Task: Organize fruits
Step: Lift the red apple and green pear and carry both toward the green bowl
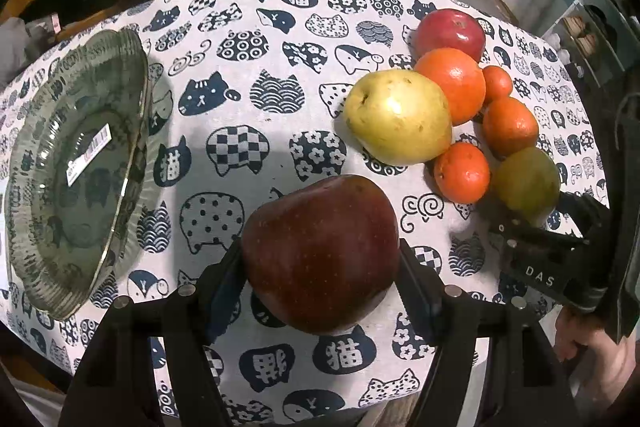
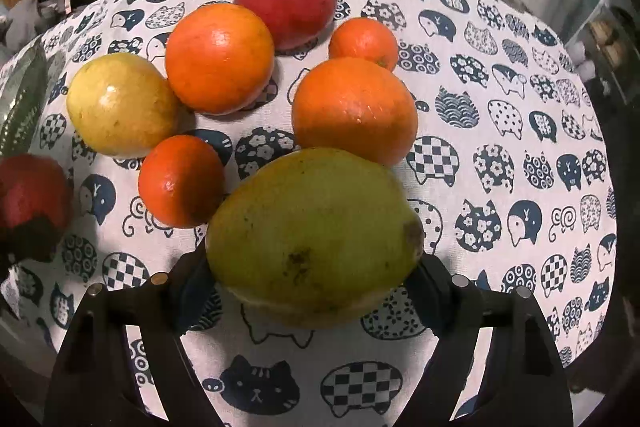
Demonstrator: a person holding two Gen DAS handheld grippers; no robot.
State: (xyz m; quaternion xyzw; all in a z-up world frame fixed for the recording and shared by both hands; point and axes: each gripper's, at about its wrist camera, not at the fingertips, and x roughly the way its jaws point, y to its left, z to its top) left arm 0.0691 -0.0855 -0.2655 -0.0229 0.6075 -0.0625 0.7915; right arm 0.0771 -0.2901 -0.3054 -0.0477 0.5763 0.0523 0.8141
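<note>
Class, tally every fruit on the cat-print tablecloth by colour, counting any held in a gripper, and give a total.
Red apples: 2, and, the latter in the left gripper.
Orange citrus: 4.
Yellow fruit: 1.
Green fruit: 1, in the right gripper.
Total: 8

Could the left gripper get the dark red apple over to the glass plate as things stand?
Probably yes. The left gripper holds the dark red apple, and only bare tablecloth lies between it and the glass plate.
</note>
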